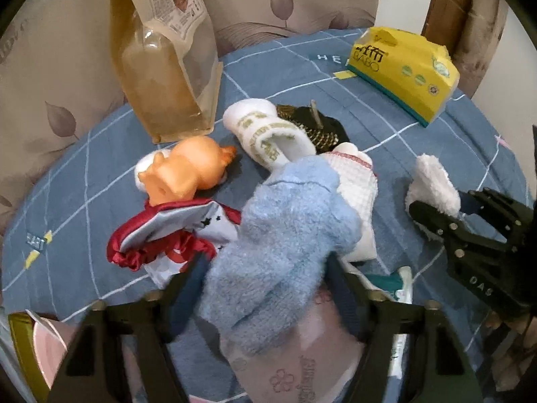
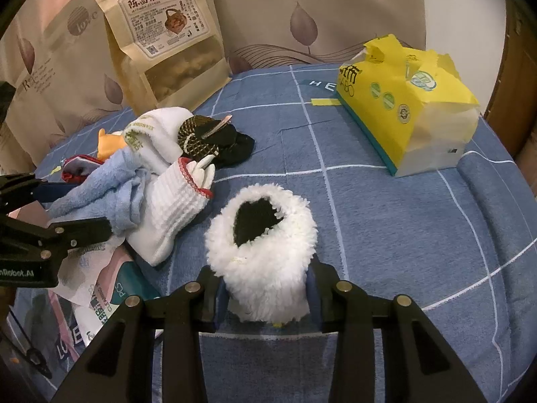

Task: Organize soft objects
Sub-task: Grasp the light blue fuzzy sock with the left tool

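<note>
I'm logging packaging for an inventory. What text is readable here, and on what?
"陈昌银 千层麻花": brown snack bag; its small print is unreadable.
"love": curtain.
"HE": blue bedsheet, rest hidden.
"PCS": wipes pack.
"DAS": right gripper.
Yellow tissue pack: logo partly legible only.

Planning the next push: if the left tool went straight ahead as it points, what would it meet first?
Probably the white ribbed sock, just past the blue fluffy sock the left tool grips; depth is uncertain.

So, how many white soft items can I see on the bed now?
3: a fluffy white slipper held in the right gripper, a ribbed white sock beside the blue towel, and a lettered white sock behind it. The pile may hide others.
</note>
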Tool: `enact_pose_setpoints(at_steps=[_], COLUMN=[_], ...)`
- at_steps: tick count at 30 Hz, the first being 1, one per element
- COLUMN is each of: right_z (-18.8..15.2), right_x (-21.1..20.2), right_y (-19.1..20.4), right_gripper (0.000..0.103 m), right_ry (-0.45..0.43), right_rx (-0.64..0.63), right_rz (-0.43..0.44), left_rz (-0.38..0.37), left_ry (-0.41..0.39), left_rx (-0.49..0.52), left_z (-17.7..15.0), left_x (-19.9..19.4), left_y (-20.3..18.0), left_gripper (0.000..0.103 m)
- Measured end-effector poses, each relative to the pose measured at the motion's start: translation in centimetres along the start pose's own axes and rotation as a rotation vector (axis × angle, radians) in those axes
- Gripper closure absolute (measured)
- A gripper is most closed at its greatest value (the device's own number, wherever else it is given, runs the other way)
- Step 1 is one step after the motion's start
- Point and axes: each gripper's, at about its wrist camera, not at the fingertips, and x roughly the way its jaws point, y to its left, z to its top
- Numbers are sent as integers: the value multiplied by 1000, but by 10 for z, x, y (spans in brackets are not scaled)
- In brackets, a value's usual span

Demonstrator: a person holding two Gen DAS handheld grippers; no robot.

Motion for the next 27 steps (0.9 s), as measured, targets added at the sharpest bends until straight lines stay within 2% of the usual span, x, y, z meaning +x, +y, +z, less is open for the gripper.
enact_pose_setpoints(at_steps=[1,3,16,27], right_z=[-1,0,0,-1], right_x=[-1,-1,0,2], right_y=[0,-1,-1,0], right_gripper=[67,67,67,67], right_ry=[-1,0,0,-4], right_rx=[0,0,-1,-16], right_rz=[0,0,-2,-21], left_rz=[-2,7,-53,-5], left_ry=[4,14,-52,-117], left_rx=[-8,-21,-129,-221], left_z=[1,1,-9,-30], left_x=[0,0,-47,-99], left_y=[1,3,15,45], left_gripper=[69,76,79,79])
